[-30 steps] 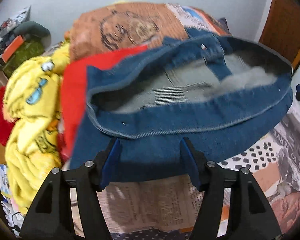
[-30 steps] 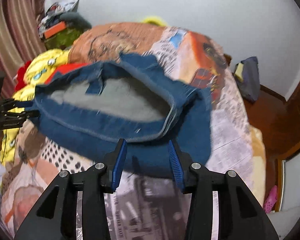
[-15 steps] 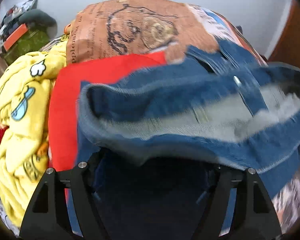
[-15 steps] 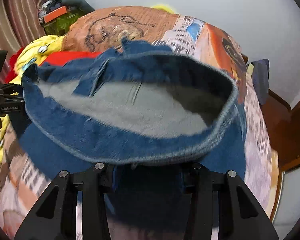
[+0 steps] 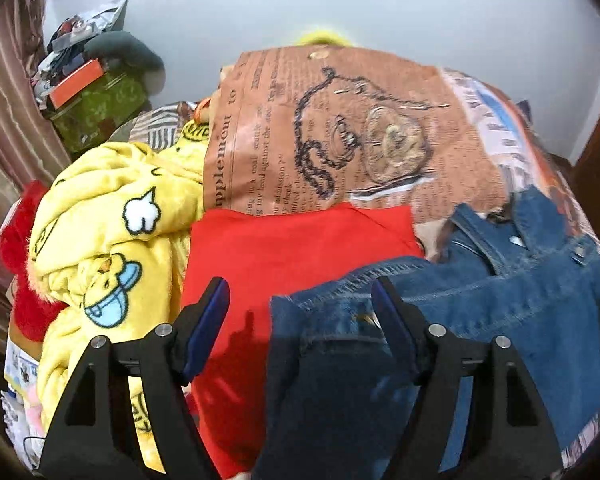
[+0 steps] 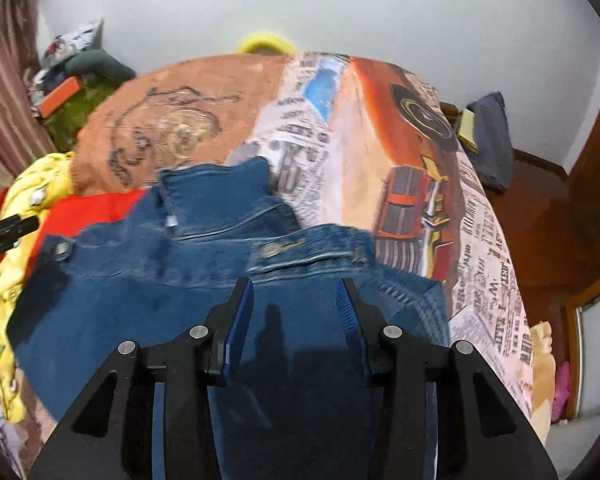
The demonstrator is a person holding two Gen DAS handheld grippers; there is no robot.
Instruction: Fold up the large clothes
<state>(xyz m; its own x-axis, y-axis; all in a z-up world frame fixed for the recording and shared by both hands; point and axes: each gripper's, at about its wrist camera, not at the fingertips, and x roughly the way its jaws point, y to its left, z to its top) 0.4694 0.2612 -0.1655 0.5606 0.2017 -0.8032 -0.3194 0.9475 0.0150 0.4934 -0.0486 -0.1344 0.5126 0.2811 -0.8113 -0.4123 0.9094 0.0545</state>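
Observation:
A pair of blue jeans [image 6: 148, 280] lies folded over on the bed, waistband with metal buttons on top. It also shows in the left wrist view [image 5: 520, 312], at the lower right. My left gripper [image 5: 300, 312] is open above the jeans' left edge and a red garment [image 5: 292, 248]. My right gripper [image 6: 296, 312] is open just above the jeans' right part, holding nothing. The left gripper's tip [image 6: 8, 232] shows at the left edge of the right wrist view.
The bed cover [image 6: 380, 128] has a newspaper and car print. A yellow cartoon blanket [image 5: 112, 232] and a red plush [image 5: 20, 240] pile up at the left. A cluttered stand [image 5: 96, 108] is by the curtain. A dark bag [image 6: 492, 140] lies on the floor at right.
The raised waistband half of the jeans has come down flat over the lower half. Both grippers have moved forward over the fold and now stand open above the denim.

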